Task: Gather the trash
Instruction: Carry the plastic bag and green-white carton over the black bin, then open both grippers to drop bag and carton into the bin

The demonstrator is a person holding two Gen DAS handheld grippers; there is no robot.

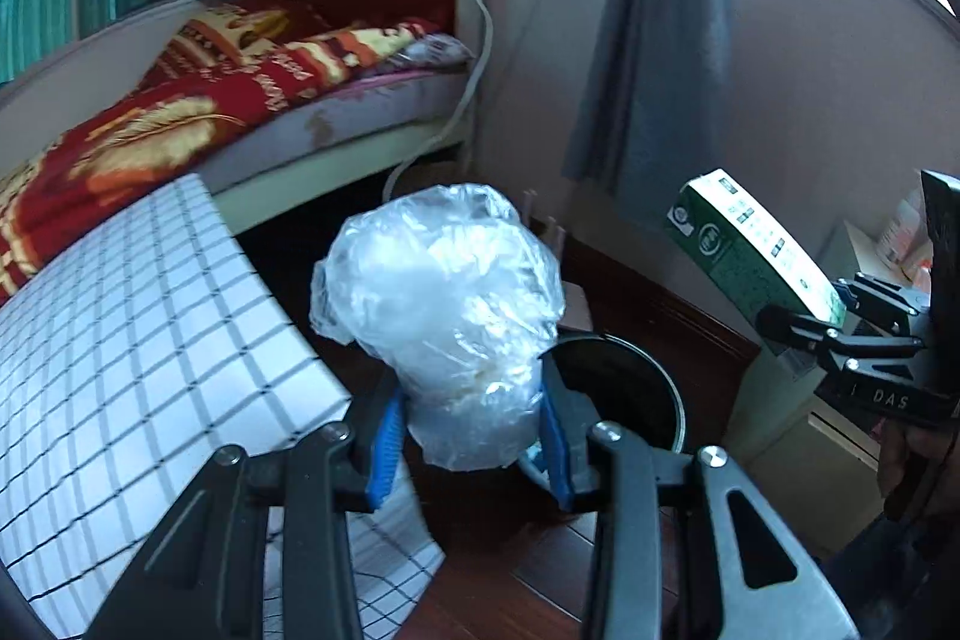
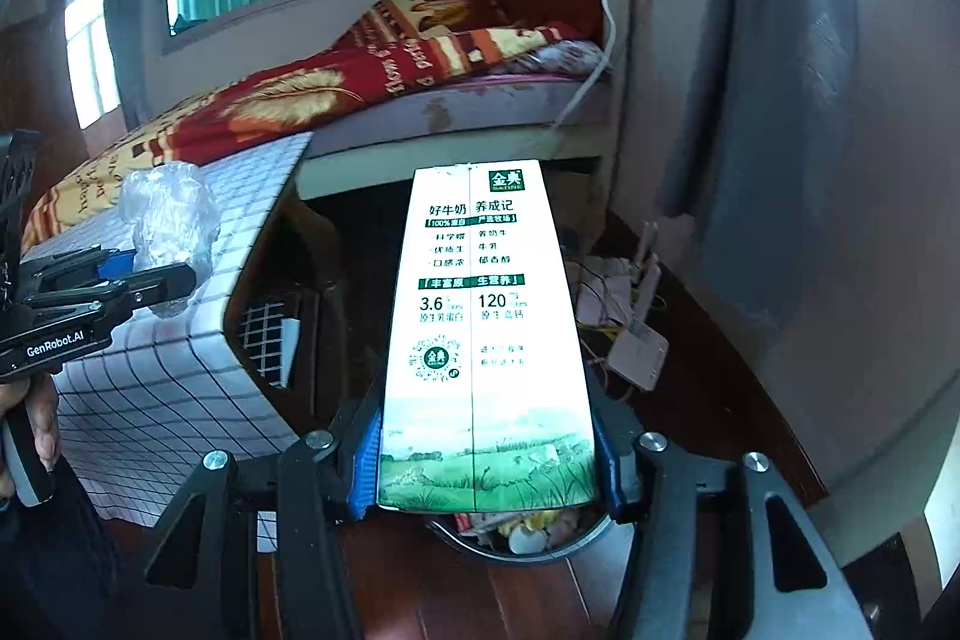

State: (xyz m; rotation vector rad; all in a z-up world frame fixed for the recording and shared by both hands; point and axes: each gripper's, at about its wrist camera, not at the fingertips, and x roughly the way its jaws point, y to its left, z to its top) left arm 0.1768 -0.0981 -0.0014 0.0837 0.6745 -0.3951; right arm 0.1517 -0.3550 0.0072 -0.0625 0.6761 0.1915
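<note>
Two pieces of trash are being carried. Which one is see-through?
The crumpled plastic bag in the left hand-held gripper; the right hand-held gripper holds an opaque printed milk carton.

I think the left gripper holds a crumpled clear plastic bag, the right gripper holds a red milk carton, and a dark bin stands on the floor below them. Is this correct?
Not quite: the milk carton is green and white, not red, as the right wrist view shows. The rest holds: the left gripper grips the crumpled clear plastic bag, the right gripper has its jaws on the carton, and the dark bin stands on the floor below.
</note>
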